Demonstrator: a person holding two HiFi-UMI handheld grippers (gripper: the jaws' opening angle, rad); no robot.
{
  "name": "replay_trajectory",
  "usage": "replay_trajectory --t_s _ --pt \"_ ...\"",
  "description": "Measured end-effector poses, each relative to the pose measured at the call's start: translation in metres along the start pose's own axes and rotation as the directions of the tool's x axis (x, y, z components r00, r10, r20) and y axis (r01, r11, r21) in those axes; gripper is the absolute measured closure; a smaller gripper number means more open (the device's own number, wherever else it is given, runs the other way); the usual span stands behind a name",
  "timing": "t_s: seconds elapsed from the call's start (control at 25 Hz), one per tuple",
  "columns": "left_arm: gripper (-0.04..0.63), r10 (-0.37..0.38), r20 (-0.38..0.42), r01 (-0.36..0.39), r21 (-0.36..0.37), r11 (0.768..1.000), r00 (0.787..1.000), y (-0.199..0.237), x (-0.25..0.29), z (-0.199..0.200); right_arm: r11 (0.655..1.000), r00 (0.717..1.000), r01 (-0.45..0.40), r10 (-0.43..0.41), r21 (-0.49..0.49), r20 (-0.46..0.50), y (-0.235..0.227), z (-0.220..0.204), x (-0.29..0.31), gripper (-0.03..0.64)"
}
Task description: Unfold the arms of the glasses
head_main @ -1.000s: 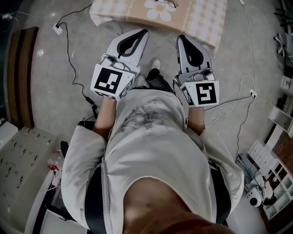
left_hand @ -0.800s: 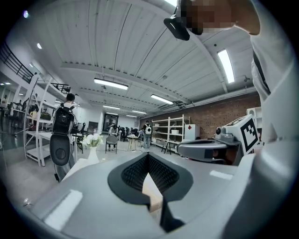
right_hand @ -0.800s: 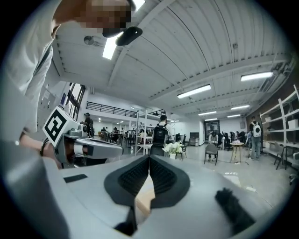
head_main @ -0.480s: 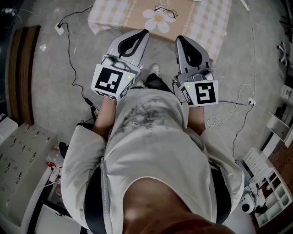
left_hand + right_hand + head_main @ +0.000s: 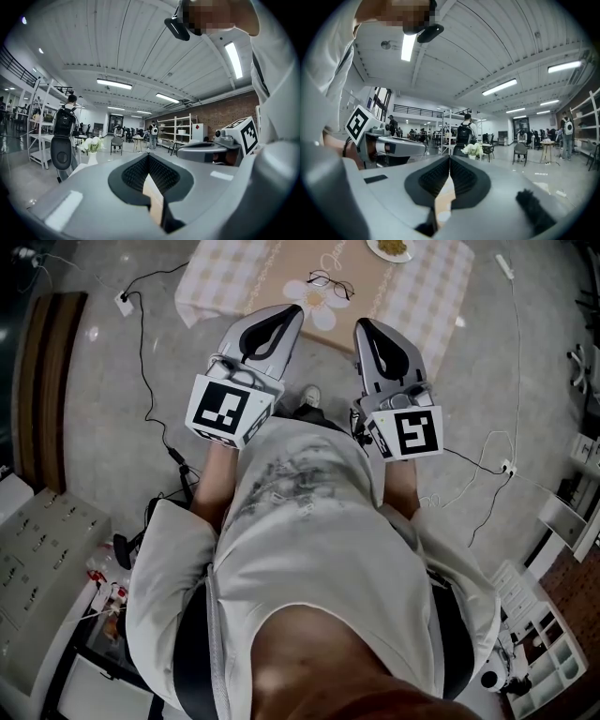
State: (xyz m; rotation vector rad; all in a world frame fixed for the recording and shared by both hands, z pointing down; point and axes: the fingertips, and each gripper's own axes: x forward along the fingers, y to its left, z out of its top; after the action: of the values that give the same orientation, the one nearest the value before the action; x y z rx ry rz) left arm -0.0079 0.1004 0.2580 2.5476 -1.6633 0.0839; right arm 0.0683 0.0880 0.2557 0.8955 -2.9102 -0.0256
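Observation:
Thin dark-rimmed glasses (image 5: 328,283) lie on a daisy print on the checked tablecloth of the table (image 5: 225,273) at the top of the head view; they are too small to tell how the arms stand. My left gripper (image 5: 294,307) is held level at the table's near edge, short of the glasses, jaws shut and empty. My right gripper (image 5: 362,324) is beside it, also shut with nothing held. In the left gripper view the jaw tips (image 5: 148,154) meet; in the right gripper view they (image 5: 449,158) meet too. Neither gripper view shows the glasses.
A plate of food (image 5: 389,247) sits at the table's far side. Cables and a power socket (image 5: 123,302) lie on the floor to the left, beside a wooden board (image 5: 42,390). Shelving (image 5: 562,521) stands at the right. A vase of white flowers (image 5: 473,150) and several people are ahead.
Both grippers have moved forward toward the table, still shut. The table and glasses have slid lower in the head view, and the plate has come into sight.

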Motion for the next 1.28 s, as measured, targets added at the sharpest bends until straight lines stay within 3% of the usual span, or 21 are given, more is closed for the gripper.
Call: replay_trajectory --t_s 0.24,0.44,0.72,1.28 --pt "0.586 -0.005 -0.004 0.005 0.006 1.0 1.0 0.005 0.02 0.001 1.0 1.0 -0.003 0.003 0.007 -0.009 -0.021 -0.004 0.009 0.598" --pt "0.586 -0.057 0.038 0.058 -0.025 0.998 0.998 0.011 0.032 0.002 1.0 0.999 0.017 -0.016 0.022 -0.027 -0.034 -0.014 0.021 0.598" --pt "0.586 -0.132 0.006 0.132 -0.004 0.991 0.991 0.026 0.057 -0.014 0.996 0.997 0.074 -0.072 0.042 -0.03 -0.049 -0.021 0.035 0.6" --pt "0.586 -0.328 -0.048 0.328 -0.008 0.945 0.944 0.068 0.116 -0.04 0.973 0.974 0.211 -0.201 0.091 -0.105 -0.09 -0.048 0.078 0.6"
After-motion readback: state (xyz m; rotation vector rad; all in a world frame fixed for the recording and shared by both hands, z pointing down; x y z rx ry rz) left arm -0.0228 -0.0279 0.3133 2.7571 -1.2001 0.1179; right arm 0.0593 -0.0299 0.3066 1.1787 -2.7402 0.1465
